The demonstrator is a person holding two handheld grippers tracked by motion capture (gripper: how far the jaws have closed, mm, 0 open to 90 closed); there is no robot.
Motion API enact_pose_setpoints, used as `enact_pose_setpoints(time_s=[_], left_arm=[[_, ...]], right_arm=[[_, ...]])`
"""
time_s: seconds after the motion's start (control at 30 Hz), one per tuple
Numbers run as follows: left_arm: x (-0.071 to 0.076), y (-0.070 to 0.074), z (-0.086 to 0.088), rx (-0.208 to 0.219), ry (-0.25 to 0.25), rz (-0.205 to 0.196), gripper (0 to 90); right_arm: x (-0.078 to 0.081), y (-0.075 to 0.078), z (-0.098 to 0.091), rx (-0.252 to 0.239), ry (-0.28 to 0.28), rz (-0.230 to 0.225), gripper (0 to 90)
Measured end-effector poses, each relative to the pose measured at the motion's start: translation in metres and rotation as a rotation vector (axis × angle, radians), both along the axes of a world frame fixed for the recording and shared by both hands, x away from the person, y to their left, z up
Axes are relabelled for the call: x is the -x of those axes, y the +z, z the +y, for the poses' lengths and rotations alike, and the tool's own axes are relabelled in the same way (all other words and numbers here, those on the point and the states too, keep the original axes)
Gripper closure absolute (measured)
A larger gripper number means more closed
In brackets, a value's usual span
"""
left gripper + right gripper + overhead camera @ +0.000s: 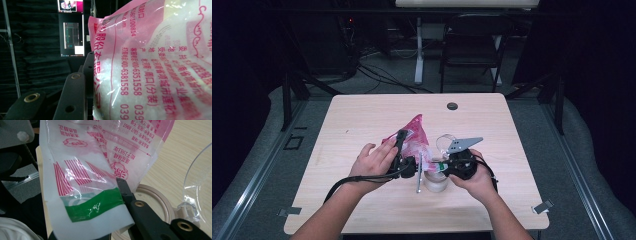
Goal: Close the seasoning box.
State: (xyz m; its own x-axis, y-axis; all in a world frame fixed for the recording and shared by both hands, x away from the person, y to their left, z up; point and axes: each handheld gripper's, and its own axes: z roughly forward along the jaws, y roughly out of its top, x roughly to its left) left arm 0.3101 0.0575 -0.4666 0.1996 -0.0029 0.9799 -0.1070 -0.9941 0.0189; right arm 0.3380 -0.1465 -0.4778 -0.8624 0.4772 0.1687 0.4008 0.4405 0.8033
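A pink and clear plastic bag (414,135) of white grains hangs tilted above the wooden table (362,115) at its middle. My left gripper (408,161) is shut on the bag's side. In the left gripper view one black finger (75,95) presses against the printed bag (155,70); the other finger is hidden behind it. My right gripper (446,166) is shut on the bag's lower corner, the one with the green strip (95,206), and its finger (140,212) lies across the film. Just below stands a clear jar (435,182) with a beige rim (160,197).
The jar's clear lid (444,141) is flipped up beside the right gripper. A thin grey metal rod (419,181) stands left of the jar. A round cable hole (452,106) sits near the table's far edge. A black chair (472,45) stands beyond the table.
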Motion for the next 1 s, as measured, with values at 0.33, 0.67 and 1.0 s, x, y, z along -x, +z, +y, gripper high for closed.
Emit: enact_pose_setpoints(time_s=[0.33,0.67,1.0], left_arm=[[-0.0019,-0.001,-0.0009,-0.005,-0.023,-0.011,62.3],[-0.0019,0.0003,-0.0028,-0.018,-0.021,-0.009,62.3],[-0.0021,-0.0012,-0.0028,-0.033,-0.024,-0.008,62.2]], right_arm=[[-0.0004,-0.0005,-0.0005,0.001,-0.003,0.002,90.0],[-0.0009,-0.0006,-0.0009,-0.002,-0.005,0.003,90.0],[-0.0011,-0.0018,0.0003,0.006,-0.006,0.004,90.0]])
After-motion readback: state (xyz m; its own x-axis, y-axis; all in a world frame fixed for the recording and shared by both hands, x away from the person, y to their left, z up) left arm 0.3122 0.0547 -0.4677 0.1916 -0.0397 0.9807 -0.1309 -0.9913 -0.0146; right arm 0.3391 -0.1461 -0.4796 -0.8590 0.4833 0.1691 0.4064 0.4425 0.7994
